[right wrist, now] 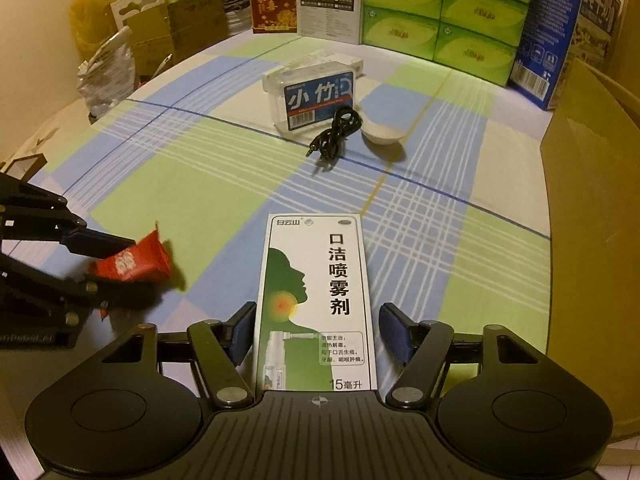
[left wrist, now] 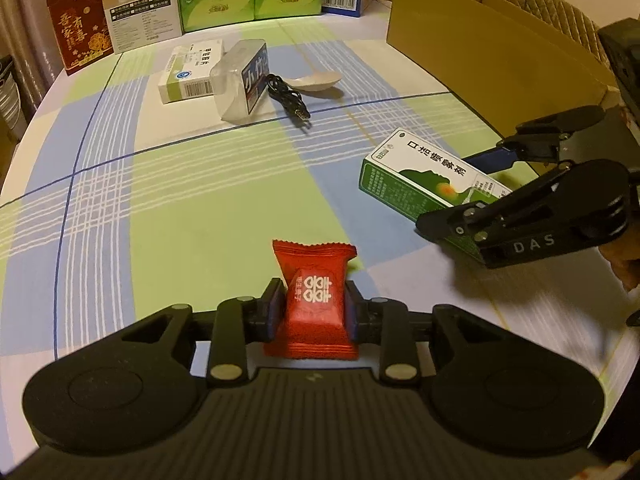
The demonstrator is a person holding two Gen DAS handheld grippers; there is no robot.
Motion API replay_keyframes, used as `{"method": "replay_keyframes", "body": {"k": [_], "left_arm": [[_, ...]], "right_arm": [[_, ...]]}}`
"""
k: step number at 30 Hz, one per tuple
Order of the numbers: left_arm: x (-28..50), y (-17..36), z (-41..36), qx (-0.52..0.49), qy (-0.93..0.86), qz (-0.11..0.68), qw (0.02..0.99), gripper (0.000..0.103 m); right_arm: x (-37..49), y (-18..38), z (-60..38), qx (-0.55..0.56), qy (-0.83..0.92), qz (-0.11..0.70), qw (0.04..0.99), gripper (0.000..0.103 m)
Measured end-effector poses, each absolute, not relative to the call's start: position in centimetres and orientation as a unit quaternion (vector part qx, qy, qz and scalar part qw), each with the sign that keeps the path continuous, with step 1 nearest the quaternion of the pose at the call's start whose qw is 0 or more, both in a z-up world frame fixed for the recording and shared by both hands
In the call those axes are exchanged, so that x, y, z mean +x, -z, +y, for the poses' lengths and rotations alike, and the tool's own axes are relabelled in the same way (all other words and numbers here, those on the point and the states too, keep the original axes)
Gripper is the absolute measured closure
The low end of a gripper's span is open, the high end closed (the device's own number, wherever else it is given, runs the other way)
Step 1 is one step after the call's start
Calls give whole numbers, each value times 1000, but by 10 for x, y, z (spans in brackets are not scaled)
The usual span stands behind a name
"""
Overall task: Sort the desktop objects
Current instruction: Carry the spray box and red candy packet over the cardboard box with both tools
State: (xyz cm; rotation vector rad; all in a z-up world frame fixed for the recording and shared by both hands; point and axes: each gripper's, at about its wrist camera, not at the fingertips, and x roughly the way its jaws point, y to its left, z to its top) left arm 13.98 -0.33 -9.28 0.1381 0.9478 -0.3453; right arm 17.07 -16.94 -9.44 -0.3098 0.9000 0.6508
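A large brown cardboard box [left wrist: 492, 36] stands open at the table's far right; its inside is hidden. The left gripper [left wrist: 314, 304] is clamped on a red candy packet [left wrist: 316, 300]. The right gripper [right wrist: 316, 336] stands released — its pads flank a green-and-white throat spray carton [right wrist: 316, 300] lying on the table without pressing it. Farther back lie a clear toothpick case [right wrist: 312, 96], a black cable [right wrist: 336, 132], a white spoon [right wrist: 382, 134] and a medicine box [left wrist: 190, 72]. The tablecloth [left wrist: 180, 184] is checked green, blue and white — green tissue packs [right wrist: 444, 12] line its far edge.
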Motion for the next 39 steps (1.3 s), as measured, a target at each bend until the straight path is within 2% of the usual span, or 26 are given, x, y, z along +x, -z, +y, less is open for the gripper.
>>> {"method": "replay_keyframes", "body": {"k": [4, 6, 9, 11, 12, 15, 30, 39], "left_arm": [[138, 93, -6, 78, 166, 458, 870, 61], [137, 93, -7, 85, 166, 457, 870, 61], [138, 93, -5, 79, 165, 458, 870, 62], [139, 92, -5, 79, 161, 459, 870, 73], [140, 91, -5, 78, 161, 458, 871, 81], [141, 90, -5, 76, 157, 459, 871, 83], [140, 76, -19, 73, 169, 439, 880, 83], [109, 63, -35, 47, 163, 435, 884, 83]], "right_arm": [[170, 94, -168, -149, -309, 424, 838, 40], [170, 95, -167, -152, -310, 423, 838, 40], [171, 94, -165, -153, -308, 420, 840, 40], [172, 95, -165, -154, -307, 419, 840, 43], [172, 95, -165, -156, -307, 419, 840, 44], [172, 95, -165, -153, -310, 421, 839, 50], [159, 70, -181, -127, -286, 395, 864, 50], [109, 46, -208, -94, -265, 390, 877, 50]]}}
